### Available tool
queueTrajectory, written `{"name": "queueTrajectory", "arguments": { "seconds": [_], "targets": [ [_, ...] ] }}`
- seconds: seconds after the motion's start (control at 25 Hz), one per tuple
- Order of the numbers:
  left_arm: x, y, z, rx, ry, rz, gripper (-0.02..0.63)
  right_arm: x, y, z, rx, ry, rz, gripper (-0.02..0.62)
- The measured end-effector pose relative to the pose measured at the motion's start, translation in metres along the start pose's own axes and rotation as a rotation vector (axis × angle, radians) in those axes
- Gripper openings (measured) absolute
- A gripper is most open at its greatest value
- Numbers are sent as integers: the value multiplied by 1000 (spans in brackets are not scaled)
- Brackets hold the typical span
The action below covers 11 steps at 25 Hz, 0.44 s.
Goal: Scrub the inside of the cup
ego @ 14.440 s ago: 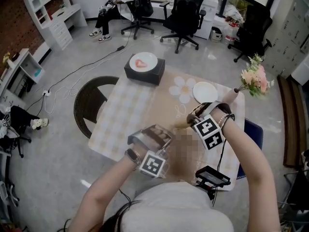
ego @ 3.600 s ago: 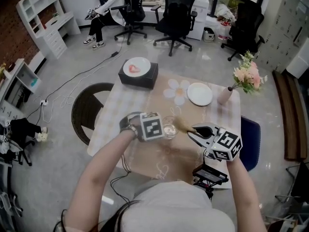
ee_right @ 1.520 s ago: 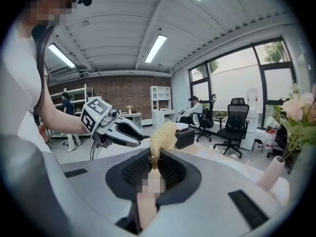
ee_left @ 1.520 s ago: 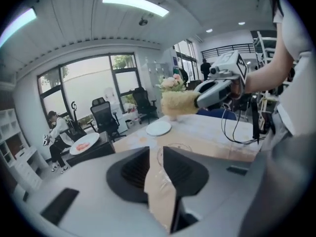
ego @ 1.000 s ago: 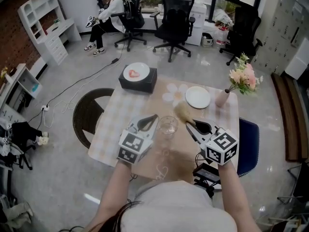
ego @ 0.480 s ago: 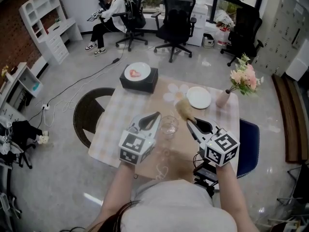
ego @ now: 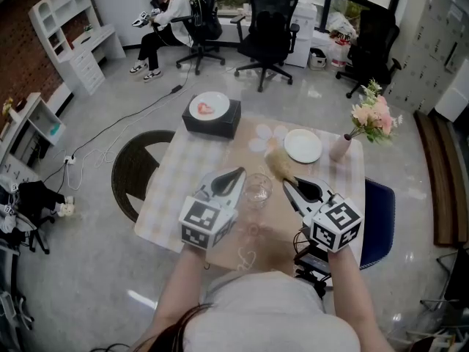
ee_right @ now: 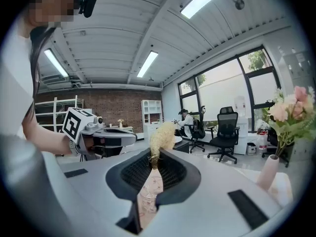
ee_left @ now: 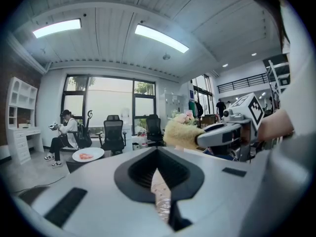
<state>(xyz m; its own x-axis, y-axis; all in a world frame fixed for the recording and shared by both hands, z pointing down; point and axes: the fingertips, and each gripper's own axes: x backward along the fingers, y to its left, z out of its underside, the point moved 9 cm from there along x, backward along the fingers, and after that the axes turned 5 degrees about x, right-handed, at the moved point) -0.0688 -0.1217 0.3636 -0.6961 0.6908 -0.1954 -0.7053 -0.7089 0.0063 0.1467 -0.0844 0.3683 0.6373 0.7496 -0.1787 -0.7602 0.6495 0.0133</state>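
We see the clear glass cup (ego: 256,190) upright between our grippers: the left gripper (ego: 237,173), jaws together and empty, just left of it, and the right gripper (ego: 286,185) just right of it, clamping a fluffy pale-yellow brush (ego: 278,165) that points past the cup's far side.

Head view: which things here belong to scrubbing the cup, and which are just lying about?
Job in hand: cup; brush, gripped in the right hand-held gripper; left hand-held gripper, shut beside the cup.
Lying about: white plate; vase of flowers; black box with a small plate on top.
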Motion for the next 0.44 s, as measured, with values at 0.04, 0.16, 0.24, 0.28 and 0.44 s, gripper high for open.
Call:
{"name": "queueTrajectory", "arguments": {
  "seconds": [0.04, 0.16, 0.24, 0.28, 0.44],
  "targets": [
    [0, 0, 0, 2, -2, 1, 12, 0, 0, 0, 2, -1, -1, 41],
    [-1, -1, -3, 2, -15, 9, 12, 0, 0, -1, 9, -5, -8, 41],
    [-2, -2, -5, 1, -22, 15, 14, 0, 0, -1, 14, -6, -11, 41],
    [-1, -3, -6, 0, -24, 18, 12, 0, 1, -1, 17, -6, -12, 41],
    [0, -2, -2, -2, -22, 27, 12, -2, 6, 0, 23, -12, -15, 40]
  ]
}}
